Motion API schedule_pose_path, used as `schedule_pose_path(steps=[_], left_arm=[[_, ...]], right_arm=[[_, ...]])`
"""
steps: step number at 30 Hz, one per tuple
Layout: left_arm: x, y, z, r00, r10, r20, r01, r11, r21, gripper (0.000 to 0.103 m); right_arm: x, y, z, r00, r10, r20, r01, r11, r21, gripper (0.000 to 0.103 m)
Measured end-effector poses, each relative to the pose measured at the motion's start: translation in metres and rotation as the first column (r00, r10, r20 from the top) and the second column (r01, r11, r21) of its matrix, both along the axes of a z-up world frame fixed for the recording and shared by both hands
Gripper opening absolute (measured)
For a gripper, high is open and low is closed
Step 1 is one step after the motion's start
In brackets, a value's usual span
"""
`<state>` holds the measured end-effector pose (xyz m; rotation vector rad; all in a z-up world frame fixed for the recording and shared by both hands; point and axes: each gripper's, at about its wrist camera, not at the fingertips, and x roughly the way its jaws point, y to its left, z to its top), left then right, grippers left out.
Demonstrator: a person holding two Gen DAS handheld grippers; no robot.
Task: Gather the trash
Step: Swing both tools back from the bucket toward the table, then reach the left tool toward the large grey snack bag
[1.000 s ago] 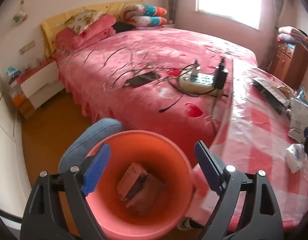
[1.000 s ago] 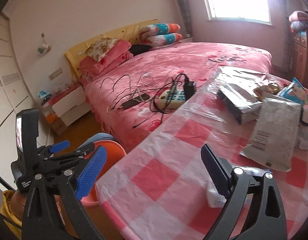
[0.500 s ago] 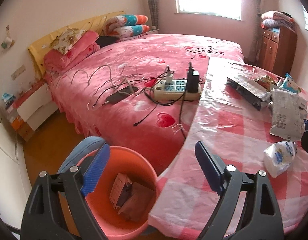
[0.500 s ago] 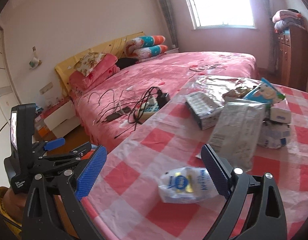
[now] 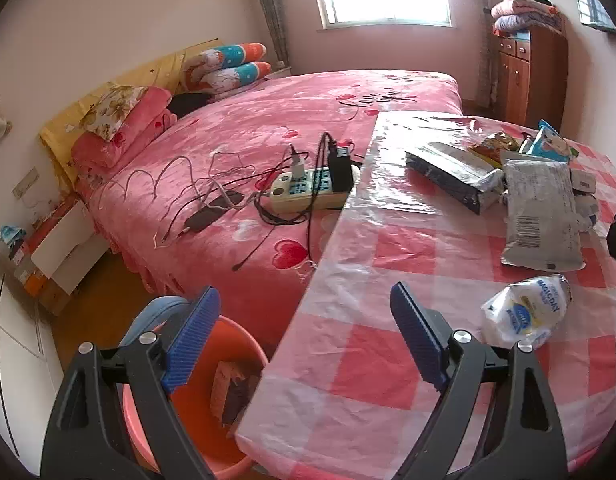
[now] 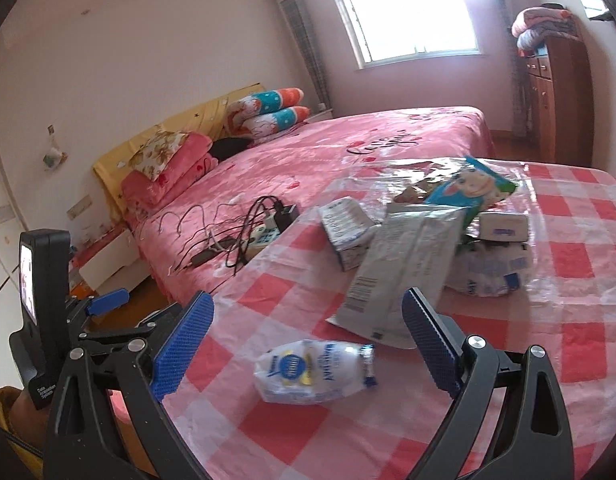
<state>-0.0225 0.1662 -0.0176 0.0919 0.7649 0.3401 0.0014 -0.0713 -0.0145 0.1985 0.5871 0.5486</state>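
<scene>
Right wrist view: the white wrapper [image 6: 314, 372] is lying flat on the checked counter [image 6: 568, 280], long axis running left-right, crimped end pointing right; its blue print is reading "Magic", partly blurred. The right hand-held gripper [image 6: 304, 340] is standing open around it, not touching. The left hand-held gripper [image 5: 304, 344] is open, empty, over the counter edge beside the orange bin [image 5: 196, 420].

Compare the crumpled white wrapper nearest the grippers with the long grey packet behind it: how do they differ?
The white wrapper is crumpled and puffy, with a blue and yellow round logo; the grey packet is long and flat, with a barcode at its near end. The wrapper lies alone on the checked tablecloth; the packet leans against the litter pile. Both are on the table, not yet in the orange bucket.
</scene>
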Motion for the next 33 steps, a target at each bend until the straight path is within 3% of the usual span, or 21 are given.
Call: schedule_pose_path(steps=[33], left_arm=[[0.011,-0.077,-0.008,0.991,-0.124,-0.055,0.128,0.989,0.079,0.088]], right_arm=[[0.01,-0.094,0.004,0.984,-0.177,-0.02,0.178,0.983,0.043,0.094]])
